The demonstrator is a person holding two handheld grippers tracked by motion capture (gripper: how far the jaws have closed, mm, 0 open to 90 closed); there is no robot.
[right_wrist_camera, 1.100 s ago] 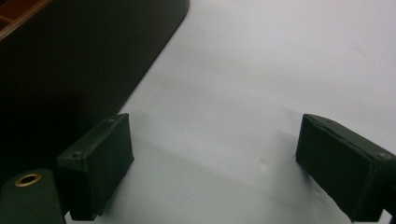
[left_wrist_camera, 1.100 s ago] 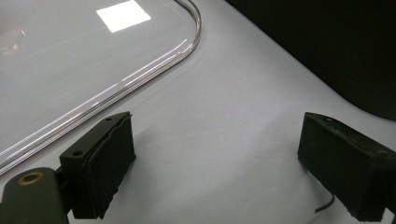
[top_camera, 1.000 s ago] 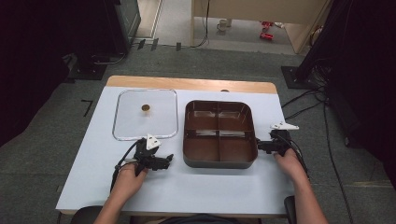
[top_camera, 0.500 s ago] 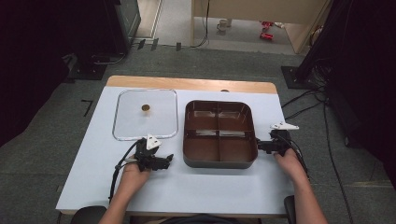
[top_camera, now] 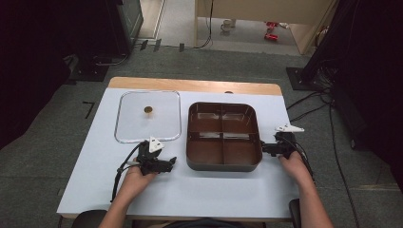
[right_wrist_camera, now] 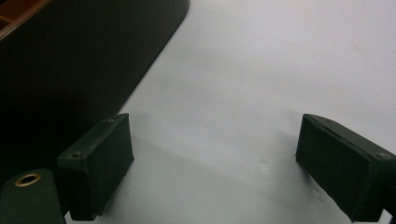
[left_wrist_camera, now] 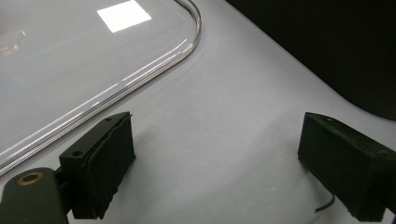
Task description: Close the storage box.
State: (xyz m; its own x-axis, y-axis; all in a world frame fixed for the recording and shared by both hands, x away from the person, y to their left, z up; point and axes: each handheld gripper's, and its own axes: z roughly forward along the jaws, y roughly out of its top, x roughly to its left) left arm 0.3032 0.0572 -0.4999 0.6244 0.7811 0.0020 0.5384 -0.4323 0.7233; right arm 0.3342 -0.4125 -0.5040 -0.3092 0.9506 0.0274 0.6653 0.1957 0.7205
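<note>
A person's two forearms come in over the near edge of the white worktop (top_camera: 214,194), each hand low on the surface and holding a set of tongs.

The left hand (top_camera: 137,175) lies knuckles up, near the near-left part of the worktop, with the left tongs (top_camera: 172,162) pointing toward the right edge. In the left gripper view its two black jaws stand wide apart with only bare worktop between them, gripping nothing. Just beyond them lies the clear lid (top_camera: 148,116), flat on the far-left part of the worktop, its rounded near corner close to the left jaw but not touching it. A small brown knob (top_camera: 148,110) sits at the lid's middle.

The right hand (top_camera: 293,164) rests by the right edge, its right tongs (top_camera: 263,148) pointing at the brown four-compartment tray (top_camera: 223,136) in the worktop's middle. In the right gripper view these jaws are also spread wide and empty, the tray's dark wall just beside the left jaw.
</note>
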